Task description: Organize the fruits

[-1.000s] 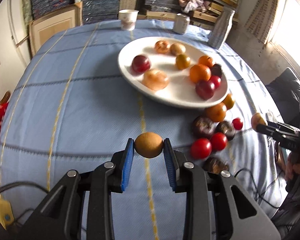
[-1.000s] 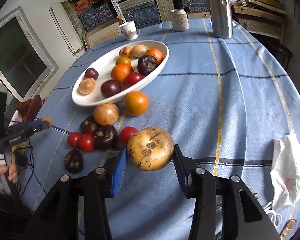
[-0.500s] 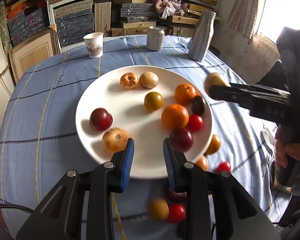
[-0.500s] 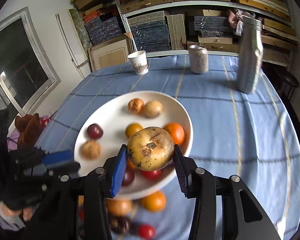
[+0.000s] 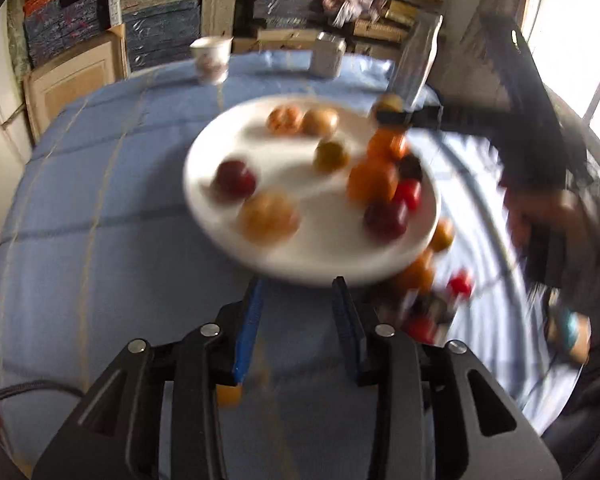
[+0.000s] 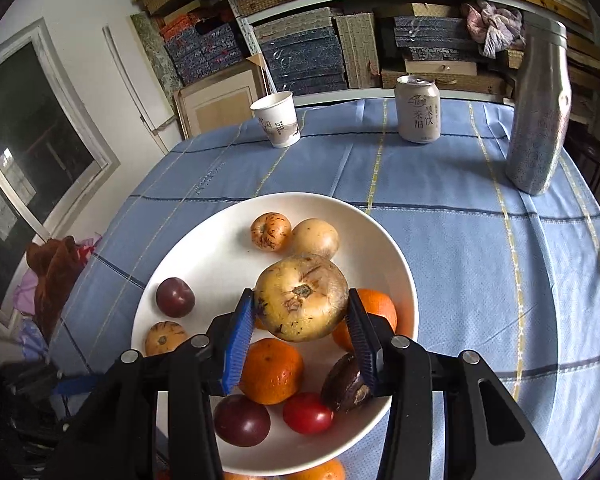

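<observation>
A white plate (image 6: 204,256) on the blue tablecloth holds several fruits: oranges, dark red plums, a red tomato, yellow-brown fruits. My right gripper (image 6: 301,328) is shut on a large yellow-brown fruit (image 6: 302,296) and holds it above the plate's middle. In the blurred left wrist view the plate (image 5: 284,264) lies ahead, and my left gripper (image 5: 298,312) is open and empty just before its near rim. The right gripper (image 5: 404,116) with its fruit shows over the plate's far right edge. Loose fruits (image 5: 424,300) lie right of the plate.
A paper cup (image 6: 276,120), a drink can (image 6: 418,110) and a tall silver bottle (image 6: 538,108) stand at the table's far side. Shelves with stacked boxes are behind. Red cloth (image 6: 54,264) lies off the table's left edge.
My left gripper lost its brown fruit, swept over the plate, then drew back to its near rim. My right gripper carried the yellow-brown fruit forward over the plate.
</observation>
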A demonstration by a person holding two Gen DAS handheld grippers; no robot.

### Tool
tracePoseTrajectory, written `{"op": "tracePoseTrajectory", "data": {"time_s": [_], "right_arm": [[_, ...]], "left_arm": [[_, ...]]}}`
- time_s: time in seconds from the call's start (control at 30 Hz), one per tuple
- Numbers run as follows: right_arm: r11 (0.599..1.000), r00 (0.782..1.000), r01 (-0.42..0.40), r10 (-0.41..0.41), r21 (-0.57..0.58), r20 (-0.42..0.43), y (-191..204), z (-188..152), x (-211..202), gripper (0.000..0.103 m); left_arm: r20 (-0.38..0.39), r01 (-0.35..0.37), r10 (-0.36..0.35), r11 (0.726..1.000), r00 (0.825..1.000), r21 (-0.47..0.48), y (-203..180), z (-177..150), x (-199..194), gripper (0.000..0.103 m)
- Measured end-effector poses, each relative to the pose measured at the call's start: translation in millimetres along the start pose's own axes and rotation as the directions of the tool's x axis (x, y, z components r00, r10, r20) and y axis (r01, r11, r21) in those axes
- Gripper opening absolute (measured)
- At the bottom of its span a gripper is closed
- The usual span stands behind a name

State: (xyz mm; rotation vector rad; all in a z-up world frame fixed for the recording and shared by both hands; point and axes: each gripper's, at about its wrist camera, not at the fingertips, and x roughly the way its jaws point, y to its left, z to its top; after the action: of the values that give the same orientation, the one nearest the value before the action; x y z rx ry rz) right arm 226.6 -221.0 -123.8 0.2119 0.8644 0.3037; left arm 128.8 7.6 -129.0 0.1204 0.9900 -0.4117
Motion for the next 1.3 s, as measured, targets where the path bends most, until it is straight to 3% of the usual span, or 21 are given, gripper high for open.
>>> {"op": "tracePoseTrajectory", "data": {"time_s": [0.2,0.3,0.4,0.47,0.67,0.8,1.17,1.23,1.3], "right_arm": [[1.0,1.0,-0.008,0.008,0.002,0.024,4,-3,-18,0.046],[1.0,1.0,-0.008,0.008,-0.012,0.029,9,-6,-28,0.046],[1.0,0.999,-0.006,0.007,-0.017,0.034,11,-10,-35,0.046],[1.0,0.999,-0.006,0.007,-0.008,0.034,11,-13,-38,0.046],[1.0,0.999,0.005,-0.005,-0.012,0.044,12,-17,-50,0.046],[1.0,0.999,0.007,-0.007,-0.002,0.042,10,-19,-51,0.046],[1.0,0.999,0.011,-0.011,0.005,0.047,9,-22,-54,0.046],[1.0,0.999,0.013,-0.014,0.015,0.051,6,-24,-55,0.046],[1.0,0.999,0.014,-0.015,0.019,0.052,4,-24,-56,0.046]], "left_arm": [[-0.079,-0.037,0.033,0.998,0.996,-0.052,19,-53,-6,0.04],[-0.068,-0.047,0.04,0.993,0.997,-0.109,32,-60,-8,0.04],[-0.054,-0.055,0.047,0.984,0.997,-0.168,47,-56,-5,0.04],[-0.049,-0.06,0.052,0.986,0.997,-0.158,48,-48,4,0.043],[-0.064,0.012,-0.018,0.996,0.998,-0.089,28,-39,20,0.043],[-0.063,0.04,-0.047,0.993,0.997,-0.108,28,-40,25,0.044],[-0.086,0.09,-0.094,0.994,0.992,-0.054,2,-22,45,0.042],[-0.089,0.092,-0.097,0.994,0.991,-0.062,4,-22,45,0.032],[-0.09,0.097,-0.105,0.991,0.99,-0.088,9,-24,43,0.029]]}}
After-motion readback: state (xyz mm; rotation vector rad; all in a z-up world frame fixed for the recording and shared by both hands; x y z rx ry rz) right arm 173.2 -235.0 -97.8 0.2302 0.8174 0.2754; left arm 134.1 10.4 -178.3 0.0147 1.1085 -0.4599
